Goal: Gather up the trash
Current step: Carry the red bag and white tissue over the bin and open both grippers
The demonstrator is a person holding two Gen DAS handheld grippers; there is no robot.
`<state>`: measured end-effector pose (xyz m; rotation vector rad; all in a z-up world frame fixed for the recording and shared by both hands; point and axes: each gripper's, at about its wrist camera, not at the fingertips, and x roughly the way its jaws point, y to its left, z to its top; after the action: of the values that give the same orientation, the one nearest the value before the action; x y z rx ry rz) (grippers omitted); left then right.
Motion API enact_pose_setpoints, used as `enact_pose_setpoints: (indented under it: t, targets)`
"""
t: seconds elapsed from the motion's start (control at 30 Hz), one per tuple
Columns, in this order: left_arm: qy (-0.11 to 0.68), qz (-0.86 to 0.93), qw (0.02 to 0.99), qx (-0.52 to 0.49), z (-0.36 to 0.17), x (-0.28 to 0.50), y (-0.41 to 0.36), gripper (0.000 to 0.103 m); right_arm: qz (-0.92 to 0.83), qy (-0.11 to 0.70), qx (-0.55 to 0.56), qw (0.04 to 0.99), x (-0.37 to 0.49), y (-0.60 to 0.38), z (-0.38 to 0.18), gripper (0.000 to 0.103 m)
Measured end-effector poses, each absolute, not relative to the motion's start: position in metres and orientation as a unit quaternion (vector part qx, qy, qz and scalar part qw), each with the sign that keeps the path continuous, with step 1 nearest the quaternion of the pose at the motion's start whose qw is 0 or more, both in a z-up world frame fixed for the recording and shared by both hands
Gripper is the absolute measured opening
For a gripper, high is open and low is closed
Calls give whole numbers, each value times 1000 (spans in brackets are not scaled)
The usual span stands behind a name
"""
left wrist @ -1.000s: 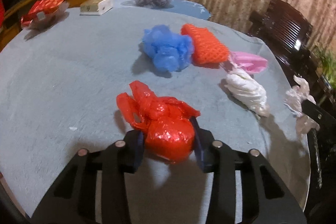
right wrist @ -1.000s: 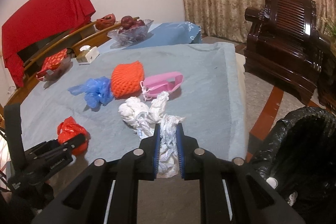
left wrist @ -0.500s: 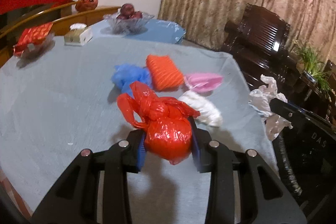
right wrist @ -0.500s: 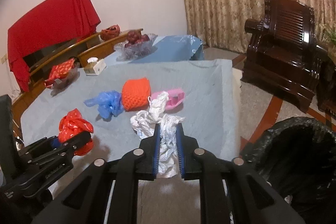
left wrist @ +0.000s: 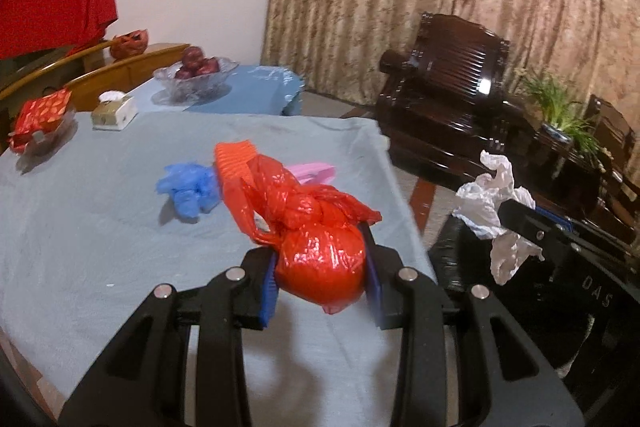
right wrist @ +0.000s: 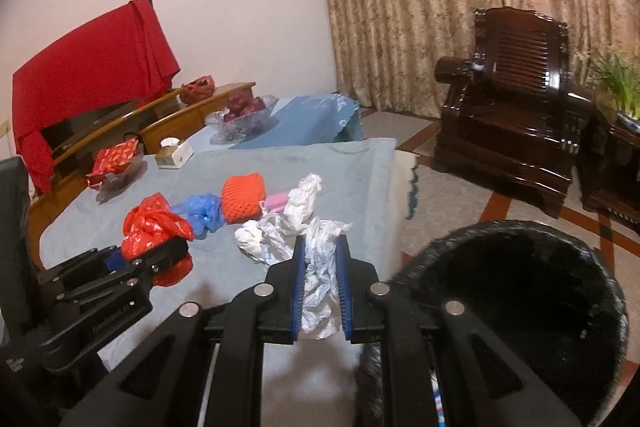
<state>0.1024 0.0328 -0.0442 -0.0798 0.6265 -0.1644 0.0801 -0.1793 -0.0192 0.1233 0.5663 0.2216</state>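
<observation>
My left gripper (left wrist: 322, 283) is shut on a knotted red plastic bag (left wrist: 316, 243) and holds it above the grey-clothed table (left wrist: 80, 247). It also shows in the right wrist view (right wrist: 154, 227). My right gripper (right wrist: 320, 291) is shut on a crumpled white plastic bag (right wrist: 320, 267), seen in the left wrist view (left wrist: 492, 203), beside the black-lined trash bin (right wrist: 512, 307). On the table lie a blue bag (left wrist: 188, 189), an orange foam net (right wrist: 243, 197), a pink item (left wrist: 314, 171) and a white wad (right wrist: 256, 239).
A fruit bowl (right wrist: 242, 113), a tissue box (left wrist: 114, 113) and a red packet in a dish (left wrist: 40, 121) stand at the table's far side. A dark wooden armchair (right wrist: 516, 99) stands beyond the bin. A potted plant (left wrist: 560, 111) is at the right.
Both grippers have risen and swung right toward the bin, each carrying its bag. The red bag has left the table surface. The bin now fills more of the right wrist view.
</observation>
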Motion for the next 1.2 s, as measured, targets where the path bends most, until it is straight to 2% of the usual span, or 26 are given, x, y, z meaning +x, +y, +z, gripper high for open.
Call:
enact_pose_setpoints:
  t: [0.53, 1.2]
  targets:
    - [300, -182, 936, -6, -37, 75, -55, 34, 23, 274, 72, 959, 27, -261, -21, 15]
    - [311, -262, 913, 35, -62, 69, -155, 34, -65, 287, 88, 952, -6, -341, -39, 15]
